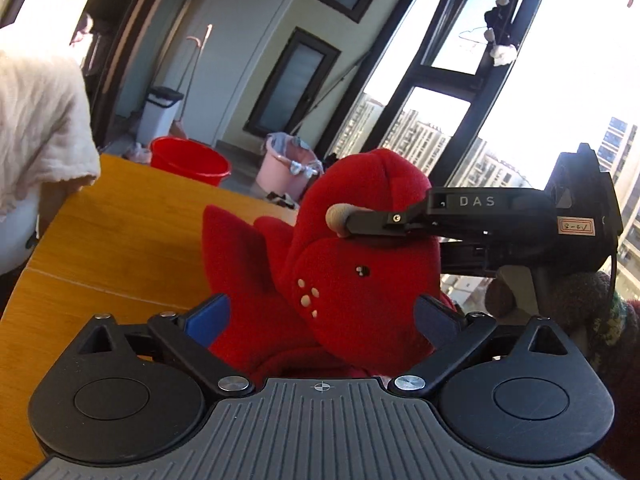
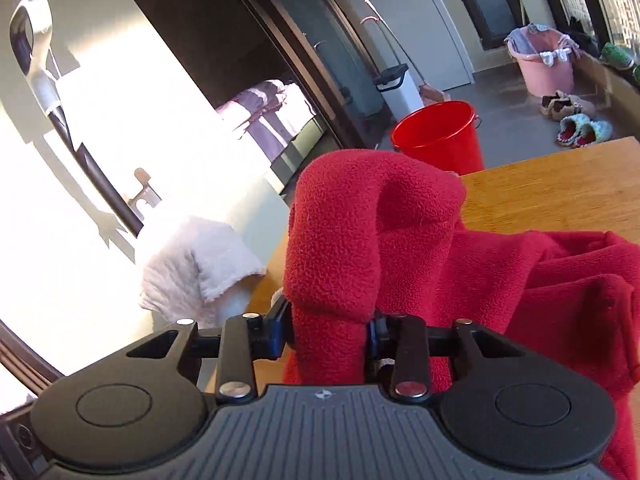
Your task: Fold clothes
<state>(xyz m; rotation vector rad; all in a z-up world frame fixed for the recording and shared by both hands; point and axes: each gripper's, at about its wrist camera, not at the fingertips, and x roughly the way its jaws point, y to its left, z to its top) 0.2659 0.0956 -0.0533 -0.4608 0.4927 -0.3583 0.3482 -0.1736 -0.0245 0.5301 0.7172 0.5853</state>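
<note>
A red fleece garment [image 1: 352, 272] lies bunched on the wooden table [image 1: 120, 220]. My left gripper [image 1: 322, 312] stands open, its blue pads wide apart, with a fold of the fleece lying between them. From the right, a finger [image 1: 372, 220] of my right gripper reaches in and presses into the top of the bunch. In the right wrist view my right gripper [image 2: 326, 332] is shut on a thick upright roll of the red fleece [image 2: 340, 232]. The remaining fleece trails to the right over the table [image 2: 560, 192].
A white towel [image 1: 36, 120] hangs at the table's left edge. On the floor beyond stand a red bucket [image 1: 188, 160], a pink tub [image 1: 284, 164] and a white bin [image 1: 160, 112]. Slippers [image 2: 584, 132] lie by the window. A knit sleeve [image 1: 592, 300] holds the right gripper.
</note>
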